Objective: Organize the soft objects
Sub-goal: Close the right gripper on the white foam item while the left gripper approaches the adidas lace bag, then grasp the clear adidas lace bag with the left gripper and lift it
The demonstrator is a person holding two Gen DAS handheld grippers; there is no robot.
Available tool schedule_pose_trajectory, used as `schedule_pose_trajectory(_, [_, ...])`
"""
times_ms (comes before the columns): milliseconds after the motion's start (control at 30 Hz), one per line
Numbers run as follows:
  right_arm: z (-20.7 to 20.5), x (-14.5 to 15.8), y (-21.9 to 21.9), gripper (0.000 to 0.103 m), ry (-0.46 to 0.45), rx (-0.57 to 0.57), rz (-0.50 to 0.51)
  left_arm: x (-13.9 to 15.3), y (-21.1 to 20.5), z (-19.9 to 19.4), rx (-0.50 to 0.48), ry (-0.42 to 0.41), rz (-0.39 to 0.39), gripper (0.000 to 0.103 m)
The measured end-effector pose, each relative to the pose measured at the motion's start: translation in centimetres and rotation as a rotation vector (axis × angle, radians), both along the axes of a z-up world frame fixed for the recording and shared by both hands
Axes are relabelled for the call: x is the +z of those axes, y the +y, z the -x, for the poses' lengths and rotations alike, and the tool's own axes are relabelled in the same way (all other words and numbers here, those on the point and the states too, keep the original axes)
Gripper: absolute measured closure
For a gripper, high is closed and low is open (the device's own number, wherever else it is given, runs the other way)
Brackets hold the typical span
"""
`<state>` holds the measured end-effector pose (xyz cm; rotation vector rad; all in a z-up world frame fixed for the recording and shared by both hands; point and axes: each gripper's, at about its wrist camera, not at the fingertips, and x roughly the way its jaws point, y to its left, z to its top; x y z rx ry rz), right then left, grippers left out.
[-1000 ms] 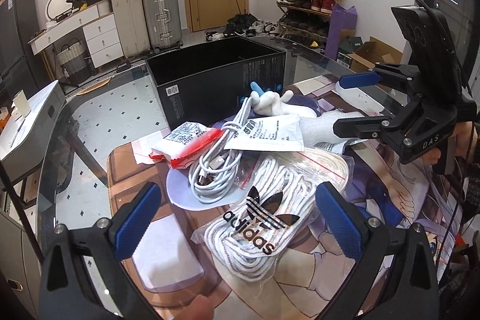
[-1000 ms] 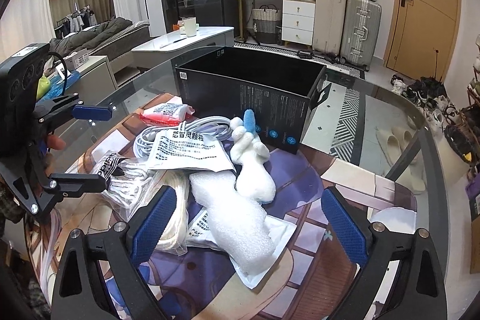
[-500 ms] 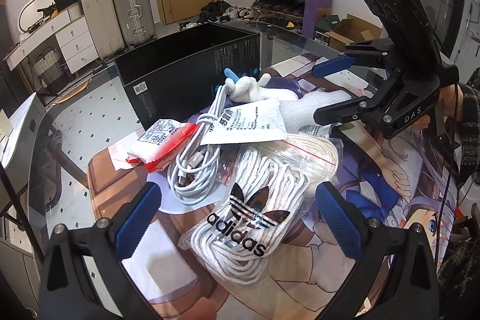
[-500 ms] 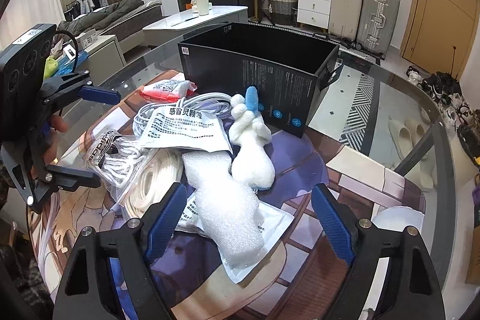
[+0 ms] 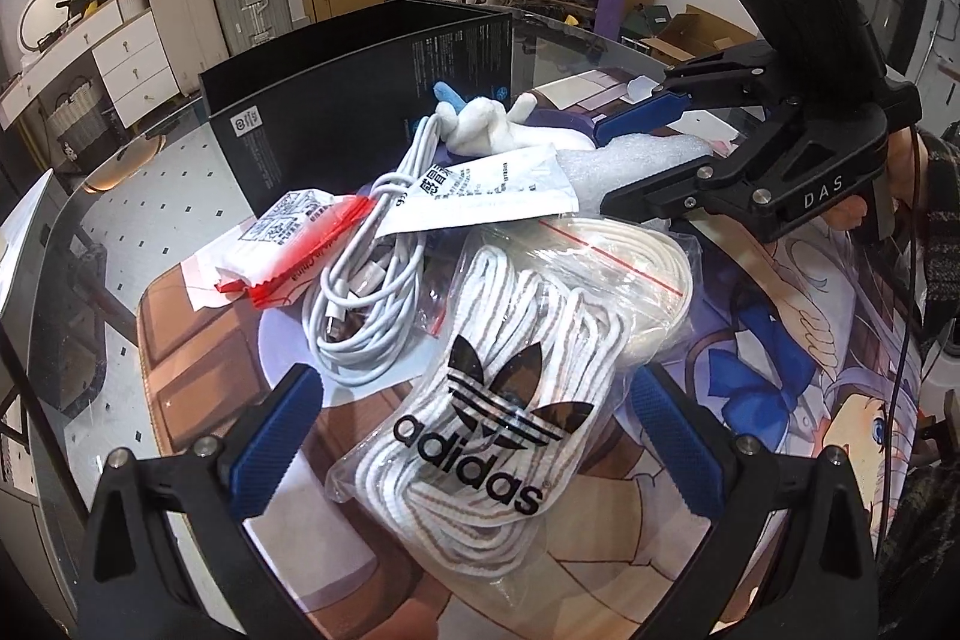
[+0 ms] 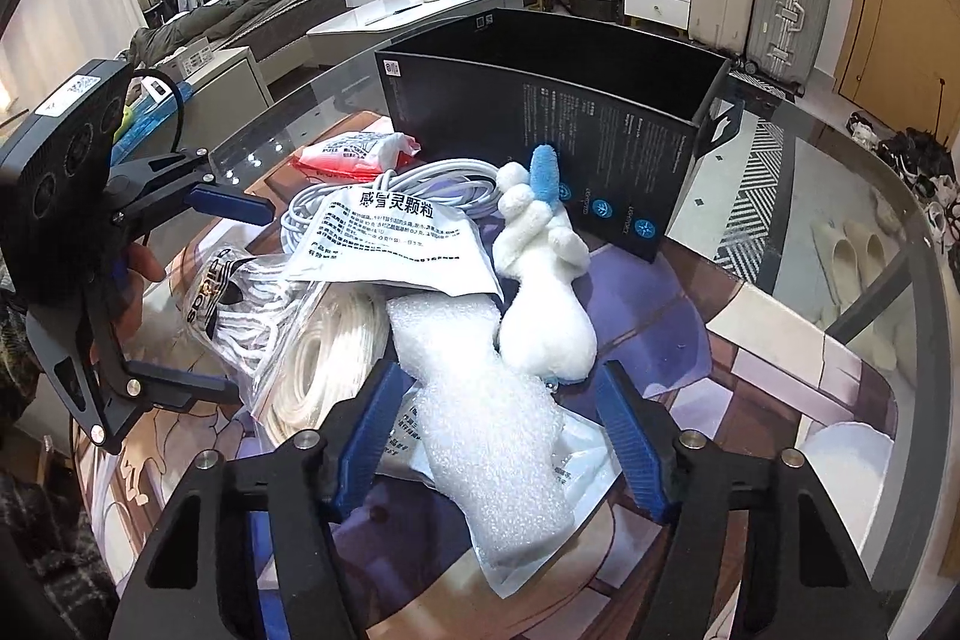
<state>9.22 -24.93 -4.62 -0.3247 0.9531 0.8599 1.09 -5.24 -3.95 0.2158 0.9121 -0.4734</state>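
**Two open claws over a heap of soft things**

The left claw (image 5: 474, 436) is spread wide and grips nothing; its blue pads stand on either side of a clear bag of white cord (image 5: 516, 382) printed with a black brand mark, without touching it. The right claw (image 6: 498, 436) is also open and holds nothing, its two blue pads flanking a white foam strip (image 6: 486, 430) that runs between them; whether a pad touches the foam cannot be told.

Just past the foam strip lies a white plush toy (image 6: 543, 298) with a blue tip, its end pointing at a black box (image 6: 540, 130). A printed white packet (image 6: 396, 244) rests on top of the heap, overlapping the cord bag and the foam. Under the packet's far side a coiled white cable (image 5: 366, 292) loops out, and beside that lies a red and white packet (image 5: 288, 244).

All of this sits on a picture mat (image 5: 780, 340) spread over a glass table (image 6: 828, 196). The open-topped box stands beyond the heap, toward the table's far edge, close behind the toy.
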Motion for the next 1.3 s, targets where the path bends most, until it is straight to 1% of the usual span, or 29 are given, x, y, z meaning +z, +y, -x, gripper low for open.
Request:
schedule_pose_trajectory(33, [0.0,0.0,0.1,0.041,0.006,0.005,0.003,-0.1,0.0,0.0,0.001,0.003,-0.003,0.0])
schedule_pose_trajectory(133, [0.2,-0.1,0.3,0.042,0.006,0.012,0.013,-0.3,0.0,0.1,-0.002,0.011,-0.007,0.0])
schedule_pose_trajectory(367, [0.1,0.0,0.2,0.056,0.021,0.006,0.025,-1.0,-0.1,-0.3,-0.004,0.024,-0.011,0.0])
schedule_pose_trajectory(467, [0.3,0.2,0.0,0.059,0.022,0.007,0.021,-1.2,-0.3,-0.6,-0.003,0.026,-0.009,0.0])
schedule_pose_trajectory(533, [0.3,0.2,-0.1,0.06,0.023,0.007,0.019,-1.2,-0.2,-0.6,-0.004,0.024,-0.017,0.0])
schedule_pose_trajectory(933, [1.4,1.3,-0.6,0.061,0.02,0.015,0.001,-1.2,0.0,-0.9,0.006,0.028,-0.011,0.0])
schedule_pose_trajectory(1033, [1.8,1.6,-1.1,0.061,0.022,0.011,-0.001,-1.1,0.0,-0.5,-0.007,0.02,-0.007,0.006])
schedule_pose_trajectory(1100, [2.0,1.8,-1.3,0.061,0.023,0.007,-0.003,-0.9,0.2,0.0,-0.013,0.013,-0.004,0.017])
schedule_pose_trajectory(1167, [2.0,1.8,-1.5,0.061,0.024,0.005,-0.002,-0.7,0.4,0.3,-0.013,0.013,-0.001,0.023])
schedule_pose_trajectory(1233, [2.2,1.8,-1.5,0.061,0.023,0.007,0.001,-0.6,0.7,0.5,-0.013,0.017,0.004,0.026])
schedule_pose_trajectory(1300, [2.4,1.8,-1.3,0.061,0.025,0.01,0.01,-0.4,0.9,0.7,-0.017,0.018,0.005,0.035])
